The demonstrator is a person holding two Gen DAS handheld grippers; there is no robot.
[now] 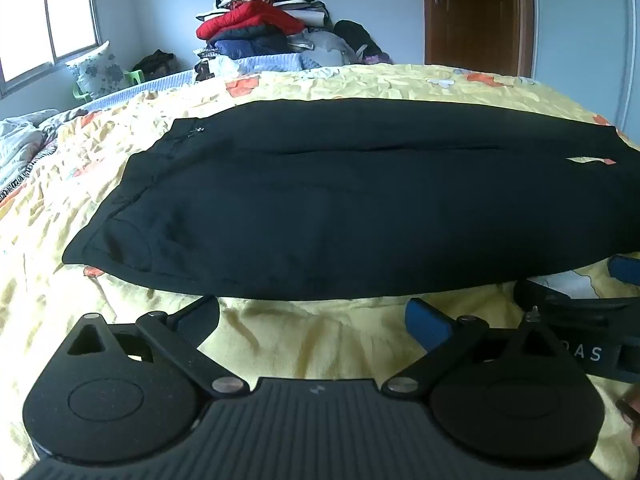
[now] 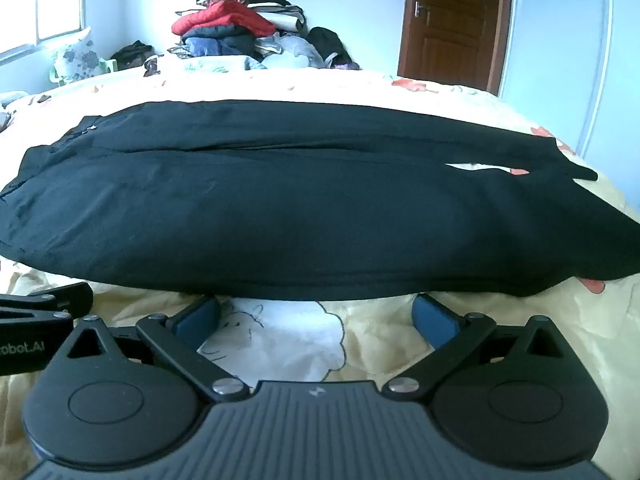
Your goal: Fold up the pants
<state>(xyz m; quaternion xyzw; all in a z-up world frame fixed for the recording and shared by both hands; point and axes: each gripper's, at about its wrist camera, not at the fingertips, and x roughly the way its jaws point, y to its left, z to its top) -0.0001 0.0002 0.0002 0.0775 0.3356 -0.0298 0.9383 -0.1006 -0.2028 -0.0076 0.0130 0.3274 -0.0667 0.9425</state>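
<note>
Jaws wide, empty, near pants (image 1: pixel 340 200) edge

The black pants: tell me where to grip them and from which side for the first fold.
Grip the black pants along the near long edge, coming in low from the front. They lie flat, legs side by side across the yellow bedspread, and that hem sits just ahead of the open left gripper and right gripper. Probably pinch there and carry it over the far leg.
</note>
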